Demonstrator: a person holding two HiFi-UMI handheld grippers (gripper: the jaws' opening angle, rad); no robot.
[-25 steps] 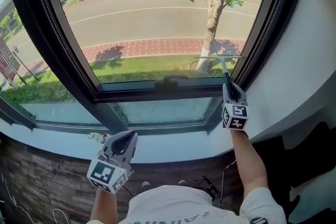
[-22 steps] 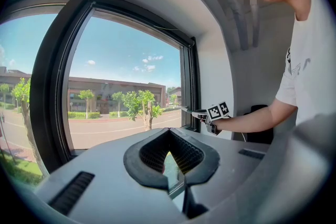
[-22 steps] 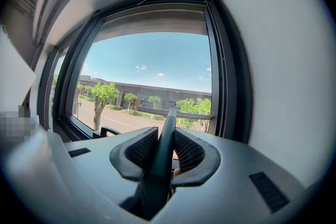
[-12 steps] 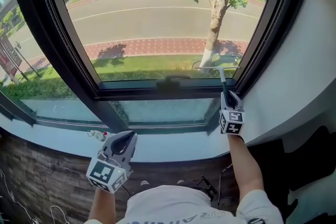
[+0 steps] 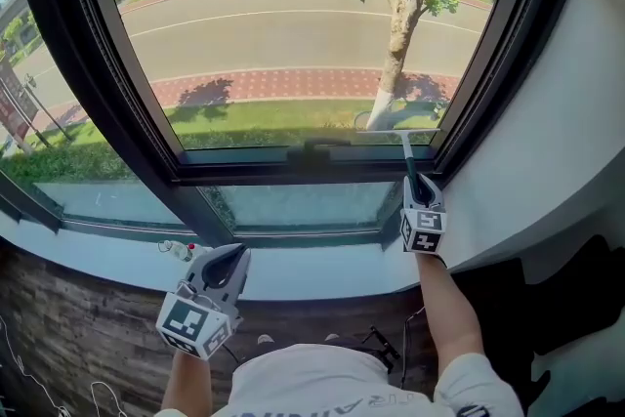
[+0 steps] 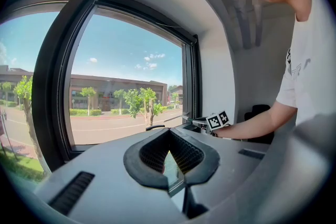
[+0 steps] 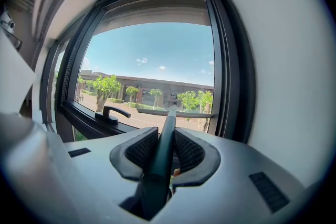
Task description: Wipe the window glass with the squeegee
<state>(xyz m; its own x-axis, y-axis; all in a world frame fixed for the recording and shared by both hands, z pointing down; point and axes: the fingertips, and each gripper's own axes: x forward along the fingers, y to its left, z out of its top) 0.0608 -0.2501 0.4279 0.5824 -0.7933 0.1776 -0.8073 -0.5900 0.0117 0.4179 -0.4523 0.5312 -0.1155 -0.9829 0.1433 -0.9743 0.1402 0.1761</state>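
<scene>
The squeegee (image 5: 408,156) has its blade low across the window glass (image 5: 293,34), in the pane's five o'clock corner, just right of the window handle (image 5: 317,147). The right gripper (image 5: 420,193) pinches its dark shaft from below. At that gripper's eight o'clock, the left gripper (image 5: 234,254) hangs before the sill (image 5: 322,276), claw pressed together on nothing.

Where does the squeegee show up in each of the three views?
Head view: squeegee right of centre, extending up from the right gripper to the pane's lower right corner.
Left gripper view: thin sliver mid-frame, just left of that gripper.
Right gripper view: handle dead centre, gripped, blade crossing above.
Shared landmark: the black window handle.
</scene>
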